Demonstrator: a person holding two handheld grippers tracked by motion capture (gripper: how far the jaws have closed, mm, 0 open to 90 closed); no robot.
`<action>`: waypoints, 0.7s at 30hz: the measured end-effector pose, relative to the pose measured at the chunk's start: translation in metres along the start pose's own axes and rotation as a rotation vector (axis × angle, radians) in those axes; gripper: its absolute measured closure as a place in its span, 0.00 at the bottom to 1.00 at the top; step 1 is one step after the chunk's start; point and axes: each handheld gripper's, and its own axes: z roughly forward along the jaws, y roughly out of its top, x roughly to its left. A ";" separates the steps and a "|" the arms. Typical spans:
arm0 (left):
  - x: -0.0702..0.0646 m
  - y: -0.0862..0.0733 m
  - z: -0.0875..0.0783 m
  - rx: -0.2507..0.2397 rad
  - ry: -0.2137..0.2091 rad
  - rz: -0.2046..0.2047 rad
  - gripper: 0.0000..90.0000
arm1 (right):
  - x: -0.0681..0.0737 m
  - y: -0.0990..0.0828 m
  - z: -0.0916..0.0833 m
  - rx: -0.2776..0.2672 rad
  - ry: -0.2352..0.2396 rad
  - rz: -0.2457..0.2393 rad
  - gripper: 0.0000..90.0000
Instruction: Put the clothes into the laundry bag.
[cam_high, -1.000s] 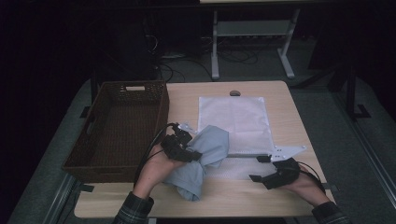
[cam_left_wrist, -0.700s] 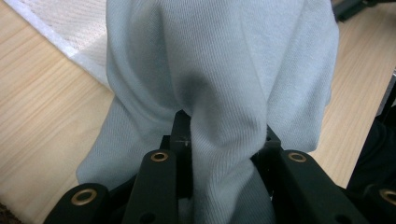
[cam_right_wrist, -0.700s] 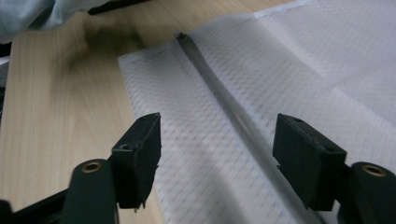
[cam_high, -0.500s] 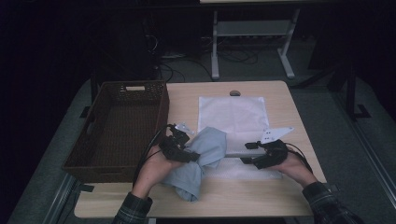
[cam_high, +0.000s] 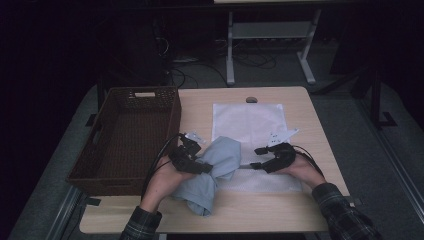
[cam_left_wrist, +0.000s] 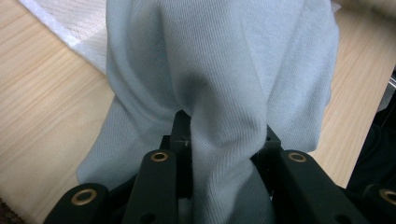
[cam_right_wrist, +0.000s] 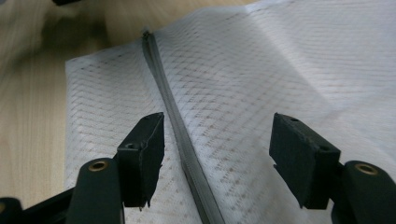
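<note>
Left gripper (cam_high: 192, 162) holds the blue cloth (cam_high: 212, 172), jaws clamped on a fold, near the desk's front edge. Right gripper (cam_high: 262, 161), jaws apart and just closing with nothing between them, hovers over the mesh bag's (cam_high: 250, 125) zipper (cam_right_wrist: 180, 135). Likely step: opening the bag; next, pinch the zipper edge.

Your left claw (cam_high: 200, 165) is clamped tight, forearm angled inward. Your right claw (cam_high: 257, 164) points left, jaws apart, just been closing, nothing between.

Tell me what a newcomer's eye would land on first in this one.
The pale blue cloth bunched at the table's near edge, pinched in the left gripper. Next, the white mesh zip bag flat at the centre, with the right gripper open over its zipper, and the empty wicker basket at the left.
</note>
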 end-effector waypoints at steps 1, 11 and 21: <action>0.000 0.000 0.000 0.000 -0.001 0.000 0.77 | -0.001 -0.001 0.003 0.009 0.009 -0.007 0.38; 0.000 -0.001 0.001 0.001 -0.009 -0.005 0.77 | -0.003 -0.006 0.011 0.043 -0.010 -0.028 0.56; -0.001 -0.001 0.003 0.002 -0.018 -0.004 0.77 | -0.009 -0.007 0.010 0.022 0.013 0.039 0.74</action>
